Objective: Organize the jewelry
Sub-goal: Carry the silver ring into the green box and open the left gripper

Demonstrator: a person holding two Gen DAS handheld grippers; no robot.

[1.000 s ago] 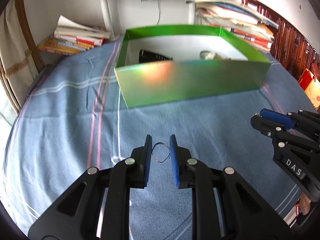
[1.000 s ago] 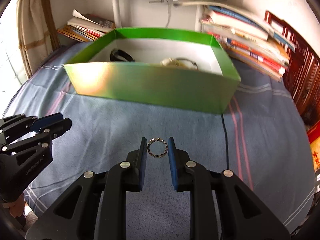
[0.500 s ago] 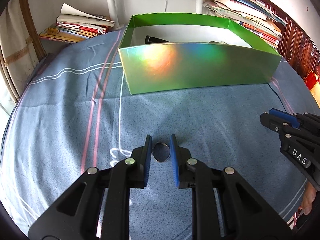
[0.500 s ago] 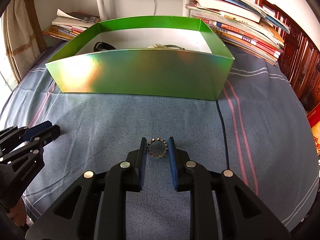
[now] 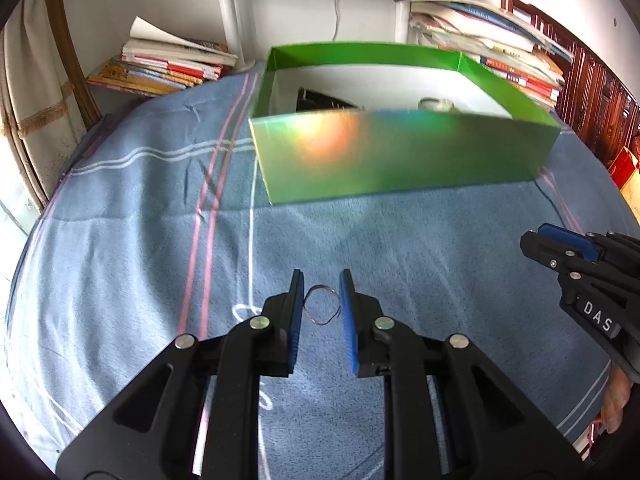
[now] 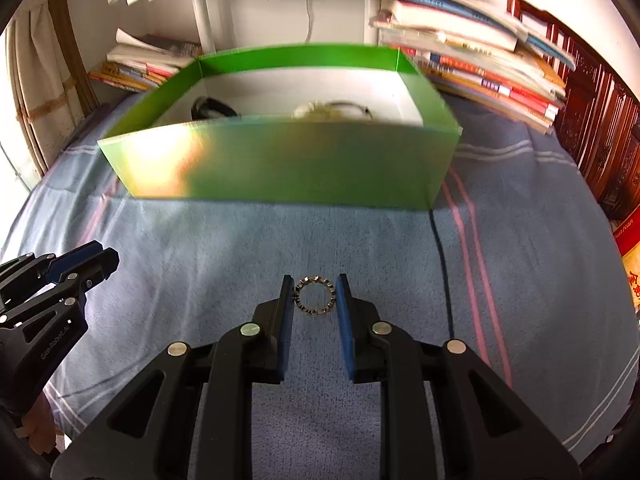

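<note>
You're over a bed w/ a blue sheet, pink and white stripes. Behind it: white wall, book stacks left and right, dark wood panel at far right, curtain at left.

Green box sits on the sheet ahead of both claws, open top, white inside; a dark item and a pale item lie in it, too blurred to name.

Your left claw is clamped on a thin wire ring, pads touching both sides, ring held above the sheet short of the box. Your right claw grips a studded ring the same way, also short of the box wall.

Writing: "DAS" on the right claw body in the left view; small lettering on the left claw body in the right view, not readable for sure. Red packet w/ gold characters at far right edge.
</note>
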